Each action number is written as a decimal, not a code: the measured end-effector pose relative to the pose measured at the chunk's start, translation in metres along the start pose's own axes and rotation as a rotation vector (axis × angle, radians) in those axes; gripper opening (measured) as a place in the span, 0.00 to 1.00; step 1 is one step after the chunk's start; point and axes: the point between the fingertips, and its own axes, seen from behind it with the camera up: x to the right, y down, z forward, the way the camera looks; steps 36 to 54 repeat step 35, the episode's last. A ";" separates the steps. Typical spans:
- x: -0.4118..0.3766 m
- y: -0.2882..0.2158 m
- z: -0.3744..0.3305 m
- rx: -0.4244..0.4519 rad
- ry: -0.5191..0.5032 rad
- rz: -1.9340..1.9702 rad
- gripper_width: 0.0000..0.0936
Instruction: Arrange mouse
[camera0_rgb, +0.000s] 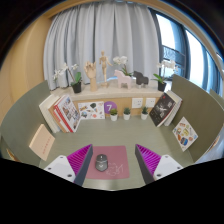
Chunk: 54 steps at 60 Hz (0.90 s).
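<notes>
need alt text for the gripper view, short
A mouse sits on a pink mousepad between the open gripper's two pink-padded fingers, with a gap at each side. Beyond it, books and small potted plants stand on the table before a shelf and grey curtains.

The gripper (106, 163) has its fingers wide apart. A small mouse (101, 161) sits on a pink mouse pad (109, 163) between them, with room on both sides. Past the pad, the green table (110, 134) is bare, so there is space to move ahead. Farther on, a row of cards and books (66, 112) leans by a low shelf (118, 93) and blocks the way. A picture card (184, 132) lies off to the right.
</notes>
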 end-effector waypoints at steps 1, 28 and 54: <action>0.002 -0.002 -0.006 0.004 0.000 -0.001 0.91; 0.065 0.005 -0.087 0.037 0.025 -0.021 0.91; 0.067 0.006 -0.091 0.038 0.007 -0.011 0.91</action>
